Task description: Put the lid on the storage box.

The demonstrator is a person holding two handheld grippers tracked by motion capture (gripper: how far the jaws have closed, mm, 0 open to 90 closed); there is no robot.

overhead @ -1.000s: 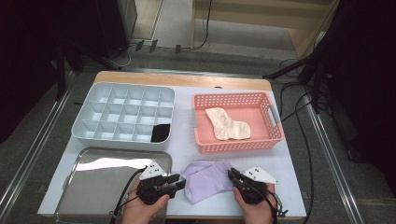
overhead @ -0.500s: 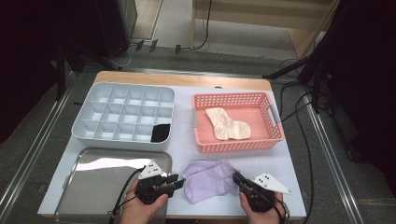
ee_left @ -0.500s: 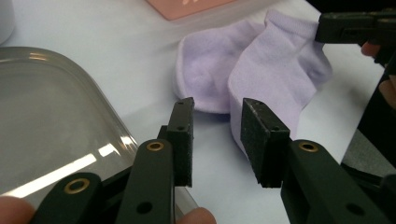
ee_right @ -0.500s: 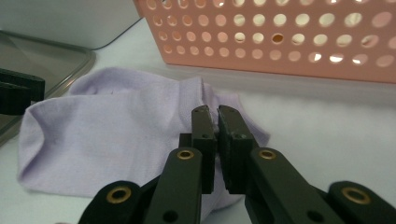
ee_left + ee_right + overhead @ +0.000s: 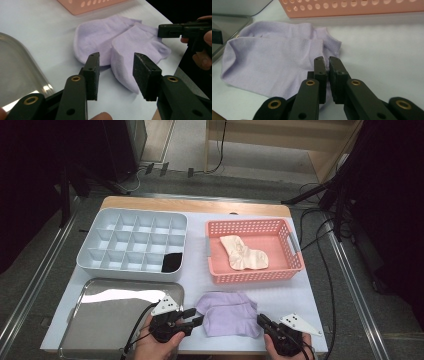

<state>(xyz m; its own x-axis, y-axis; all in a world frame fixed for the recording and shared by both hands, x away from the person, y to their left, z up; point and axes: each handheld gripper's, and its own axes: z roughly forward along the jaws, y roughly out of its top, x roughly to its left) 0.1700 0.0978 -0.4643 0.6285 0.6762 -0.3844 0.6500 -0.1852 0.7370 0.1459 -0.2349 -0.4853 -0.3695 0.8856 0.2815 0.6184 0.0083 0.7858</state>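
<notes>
My right gripper (image 5: 327, 65) apparently pinched the lilac sock's (image 5: 229, 314) cuff, jaws nearly closed; my left gripper (image 5: 117, 72), half-open beside it, needed a deeper bite.

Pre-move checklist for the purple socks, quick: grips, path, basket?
1. Right gripper shut on purple socks edge: ok, fabric pinched between its pads.
2. Left gripper gripping: not ok, jaws have just been opening, apart, sock edge between them unpressed.
3. Socks off metal tray: ok.
4. Pink basket has room: ok, one cream sock inside.
5. Socks folded flat: cannot tell.
</notes>
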